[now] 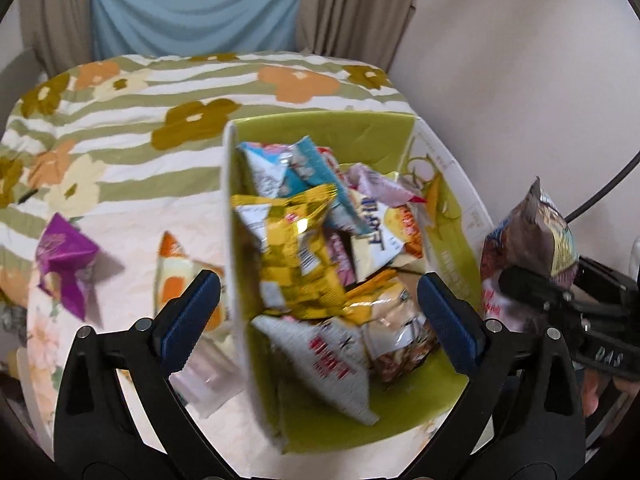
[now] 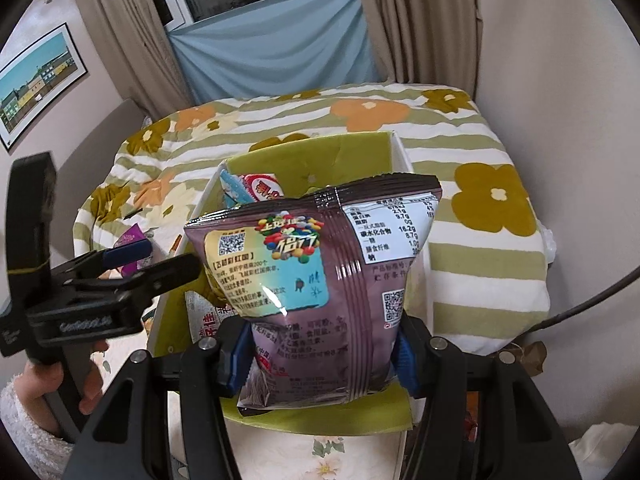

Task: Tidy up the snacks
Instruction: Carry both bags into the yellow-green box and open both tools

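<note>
A green-lined box (image 1: 360,136) on the bed holds several snack packets, a yellow one (image 1: 296,256) on top. My left gripper (image 1: 320,320) is open, its jaws astride the box's left wall, holding nothing. My right gripper (image 2: 320,354) is shut on a brown chocolate-candy bag (image 2: 320,280) and holds it upright over the box's near end (image 2: 320,420). That bag also shows in the left wrist view (image 1: 532,240), right of the box. A purple packet (image 1: 66,264) and an orange-and-white packet (image 1: 180,276) lie on the bed left of the box.
The floral striped bedspread (image 1: 160,92) covers the bed. Curtains (image 2: 416,20) and a blue cloth hang behind it. A wall stands close on the right. A black cable (image 2: 580,308) curves at the right edge. The left gripper (image 2: 132,268) is at the box's left side.
</note>
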Demonstrator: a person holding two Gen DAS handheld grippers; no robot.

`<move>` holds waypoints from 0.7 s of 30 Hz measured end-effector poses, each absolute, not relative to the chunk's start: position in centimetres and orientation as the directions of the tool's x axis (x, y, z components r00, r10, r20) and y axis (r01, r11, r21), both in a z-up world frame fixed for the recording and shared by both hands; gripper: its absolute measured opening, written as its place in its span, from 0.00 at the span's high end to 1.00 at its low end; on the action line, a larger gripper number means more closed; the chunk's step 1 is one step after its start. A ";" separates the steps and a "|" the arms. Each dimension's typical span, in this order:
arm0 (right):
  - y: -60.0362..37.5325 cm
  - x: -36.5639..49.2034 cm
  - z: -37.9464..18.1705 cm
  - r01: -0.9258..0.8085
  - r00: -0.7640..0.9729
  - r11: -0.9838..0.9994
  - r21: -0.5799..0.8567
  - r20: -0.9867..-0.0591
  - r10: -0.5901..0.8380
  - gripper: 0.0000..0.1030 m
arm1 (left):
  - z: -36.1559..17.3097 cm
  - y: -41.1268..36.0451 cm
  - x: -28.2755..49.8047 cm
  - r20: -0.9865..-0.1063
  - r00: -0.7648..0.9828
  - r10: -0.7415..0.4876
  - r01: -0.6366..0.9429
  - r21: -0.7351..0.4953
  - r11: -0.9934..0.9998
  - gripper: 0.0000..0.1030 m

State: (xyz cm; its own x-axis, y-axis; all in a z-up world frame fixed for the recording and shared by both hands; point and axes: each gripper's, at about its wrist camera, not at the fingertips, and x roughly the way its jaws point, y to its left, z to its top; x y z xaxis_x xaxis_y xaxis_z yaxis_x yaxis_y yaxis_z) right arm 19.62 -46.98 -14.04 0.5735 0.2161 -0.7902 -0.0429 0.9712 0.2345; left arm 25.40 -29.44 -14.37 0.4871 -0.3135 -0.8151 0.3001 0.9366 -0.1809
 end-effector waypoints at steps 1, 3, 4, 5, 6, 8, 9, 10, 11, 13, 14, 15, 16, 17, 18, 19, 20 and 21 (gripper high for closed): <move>-47.1 19.8 -14.2 -0.048 0.571 0.970 0.240 -0.790 0.224 0.48 | -14.4 -29.1 25.2 -0.816 0.488 -0.310 0.295 -0.180 0.938 0.04; -46.9 20.2 -14.4 -0.062 0.562 0.966 0.250 -0.792 0.240 0.48 | -14.4 -28.7 25.0 -0.817 0.490 -0.303 0.283 -0.179 0.942 0.04; -46.8 20.4 -14.6 -0.068 0.556 0.965 0.254 -0.793 0.247 0.48 | -14.4 -28.4 24.9 -0.820 0.490 -0.297 0.277 -0.176 0.945 0.04; -46.7 20.6 -14.8 -0.074 0.549 0.963 0.257 -0.796 0.255 0.48 | -14.3 -28.3 24.8 -0.820 0.491 -0.293 0.275 -0.174 0.946 0.04; -46.6 20.9 -15.1 -0.081 0.538 0.962 0.260 -0.801 0.262 0.46 | -14.2 -28.1 24.6 -0.820 0.494 -0.290 0.273 -0.171 0.947 0.04; -46.2 21.3 -15.5 -0.089 0.516 0.962 0.257 -0.814 0.265 0.40 | -13.9 -27.7 24.2 -0.817 0.507 -0.274 0.266 -0.154 0.952 0.04; -46.1 21.3 -15.7 -0.089 0.511 0.964 0.250 -0.819 0.260 0.29 | -13.8 -27.6 24.0 -0.817 0.510 -0.268 0.264 -0.147 0.953 0.04; -45.9 21.3 -15.9 -0.088 0.515 0.966 0.243 -0.819 0.253 0.17 | -13.8 -27.4 23.8 -0.817 0.515 -0.259 0.261 -0.139 0.955 0.04; -45.9 21.1 -15.9 -0.087 0.522 0.967 0.239 -0.816 0.248 0.12 | -13.7 -27.3 23.6 -0.818 0.517 -0.253 0.258 -0.133 0.957 0.04; -45.9 20.6 -15.9 -0.088 0.544 0.968 0.235 -0.803 0.244 0.10 | -13.8 -27.0 23.1 -0.819 0.521 -0.243 0.253 -0.123 0.960 0.04; -45.9 20.3 -15.9 -0.085 0.555 0.969 0.233 -0.796 0.241 0.10 | -13.9 -26.8 22.9 -0.820 0.520 -0.241 0.251 -0.123 0.960 0.04; -46.0 20.2 -15.9 -0.085 0.559 0.968 0.234 -0.793 0.241 0.10 | -13.9 -26.7 22.7 -0.821 0.518 -0.239 0.249 -0.123 0.961 0.04; -46.1 20.0 -15.9 -0.085 0.564 0.968 0.236 -0.789 0.242 0.10 | -14.0 -26.5 22.4 -0.822 0.517 -0.238 0.246 -0.124 0.961 0.04; -46.1 19.8 -15.8 -0.085 0.571 0.968 0.236 -0.784 0.242 0.10 | -14.1 -26.4 22.2 -0.823 0.515 -0.240 0.245 -0.126 0.961 0.04; -46.1 19.6 -15.7 -0.085 0.581 0.969 0.232 -0.779 0.238 0.10 | -14.1 -26.3 21.9 -0.824 0.513 -0.241 0.245 -0.129 0.961 0.04; -46.1 19.5 -15.6 -0.085 0.586 0.970 0.229 -0.776 0.235 0.10 | -14.1 -26.2 21.7 -0.825 0.512 -0.241 0.245 -0.129 0.961 0.04; -46.1 19.2 -15.5 -0.087 0.593 0.970 0.226 -0.771 0.232 0.09 | -14.0 -26.0 21.4 -0.825 0.513 -0.238 0.243 -0.126 0.962 0.04; -46.0 19.0 -15.4 -0.088 0.599 0.971 0.223 -0.767 0.231 0.09 | -14.0 -25.9 21.2 -0.824 0.515 -0.237 0.243 -0.125 0.962 0.04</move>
